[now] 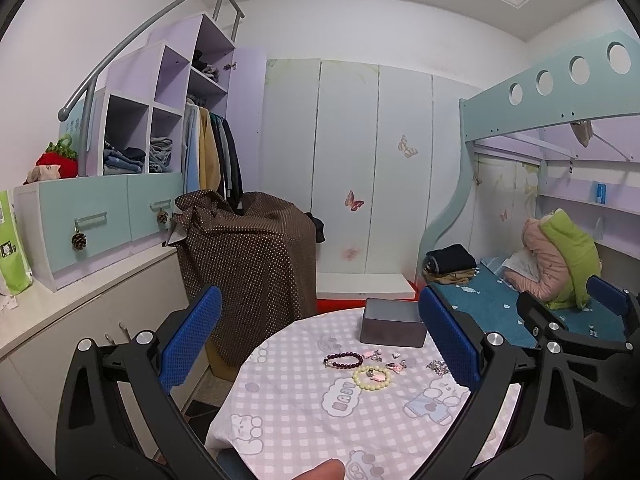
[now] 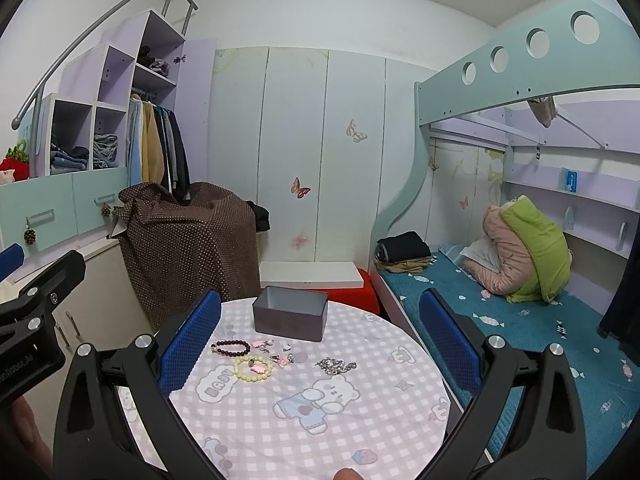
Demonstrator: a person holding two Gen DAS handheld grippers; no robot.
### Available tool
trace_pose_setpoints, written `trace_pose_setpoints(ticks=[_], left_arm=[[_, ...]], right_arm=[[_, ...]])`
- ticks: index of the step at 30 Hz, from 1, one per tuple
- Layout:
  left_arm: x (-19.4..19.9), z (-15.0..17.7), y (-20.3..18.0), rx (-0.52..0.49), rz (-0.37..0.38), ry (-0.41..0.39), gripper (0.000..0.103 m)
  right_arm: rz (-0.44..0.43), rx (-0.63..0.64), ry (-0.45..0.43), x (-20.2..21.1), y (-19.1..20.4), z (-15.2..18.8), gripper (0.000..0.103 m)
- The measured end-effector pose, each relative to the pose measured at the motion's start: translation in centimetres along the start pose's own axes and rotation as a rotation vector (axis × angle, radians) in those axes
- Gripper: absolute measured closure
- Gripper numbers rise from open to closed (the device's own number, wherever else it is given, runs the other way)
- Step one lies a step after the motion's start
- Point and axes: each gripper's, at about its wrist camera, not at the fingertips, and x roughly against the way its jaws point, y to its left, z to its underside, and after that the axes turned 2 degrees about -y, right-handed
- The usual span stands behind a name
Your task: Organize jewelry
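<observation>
A grey open metal box [image 2: 290, 318] [image 1: 392, 327] stands at the far side of a round table with a pink checked cloth [image 2: 360, 420] [image 1: 304, 424]. In front of the box lie a dark red bead bracelet [image 2: 230, 347] [image 1: 343, 359], a pale yellow bead bracelet [image 2: 253, 368] [image 1: 372, 377], several small pink and silver charms [image 2: 280, 354] [image 1: 390, 360] and a silver chain [image 2: 335, 365] [image 1: 438, 366]. My left gripper [image 1: 320, 340] is open and empty, held above the table. My right gripper [image 2: 320, 340] is open and empty, also above it.
A brown dotted cloth covers something [image 2: 188, 248] behind the table on the left. A bed with a blue cover [image 2: 520, 320] and folded clothes [image 2: 404, 256] is on the right. White wardrobe doors [image 2: 300, 152] stand at the back. The left gripper's body [image 2: 32, 312] shows at the left edge.
</observation>
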Motion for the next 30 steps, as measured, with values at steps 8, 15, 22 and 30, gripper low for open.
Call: trace_pose_setpoints(ticks=[8, 15, 22, 30], left_arm=[[-1.1, 0.4, 0.5, 0.017, 0.002, 0.021, 0.005], [-4.2, 1.5, 0.7, 0.010, -0.021, 0.078, 0.005], [-10.2, 4.9, 0.9, 0.008, -0.030, 0.223, 0.005], [-17.5, 9.0, 0.9, 0.025, -0.027, 0.392, 0.005]], right_arm=[[-0.001, 0.015, 0.005, -0.8, 0.0, 0.1, 0.007], [-0.008, 0.029, 0.040, -3.3, -0.3, 0.5, 0.007], [0.011, 0.043, 0.175, -9.3, -2.1, 3.0, 0.007], [-0.027, 0.074, 0.358, -15.9, -1.8, 6.4, 0.007]])
